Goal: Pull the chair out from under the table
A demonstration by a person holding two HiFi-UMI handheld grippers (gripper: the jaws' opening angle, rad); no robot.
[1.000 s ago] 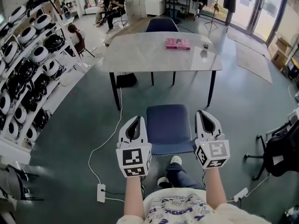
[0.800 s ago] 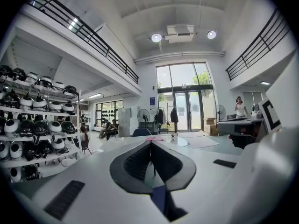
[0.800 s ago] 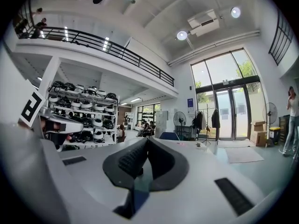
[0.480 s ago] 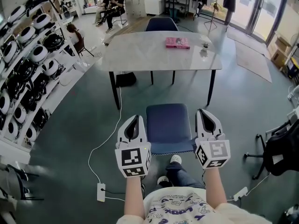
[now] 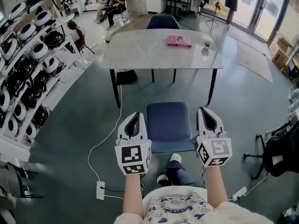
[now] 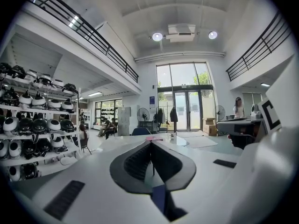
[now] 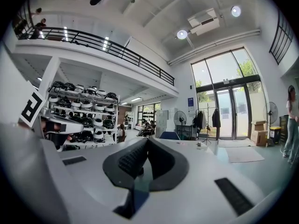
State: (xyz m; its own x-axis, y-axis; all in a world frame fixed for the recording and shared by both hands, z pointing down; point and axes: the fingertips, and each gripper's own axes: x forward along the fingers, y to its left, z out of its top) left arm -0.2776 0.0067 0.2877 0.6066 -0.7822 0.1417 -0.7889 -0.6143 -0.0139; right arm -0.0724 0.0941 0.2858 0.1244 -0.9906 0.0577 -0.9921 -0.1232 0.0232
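The blue chair stands on the floor just in front of me, out from under the grey table, its seat fully in the open. My left gripper hovers by the seat's left edge and my right gripper by its right edge. Both point forward toward the table. In the left gripper view the left gripper has its jaws shut with nothing between them. In the right gripper view the right gripper is likewise shut and empty. Neither holds the chair.
A pink book and a small object lie on the table. A second blue chair stands at its far side. Helmet shelves line the left. A power strip with a cable lies on the floor at left, and a black chair is at right.
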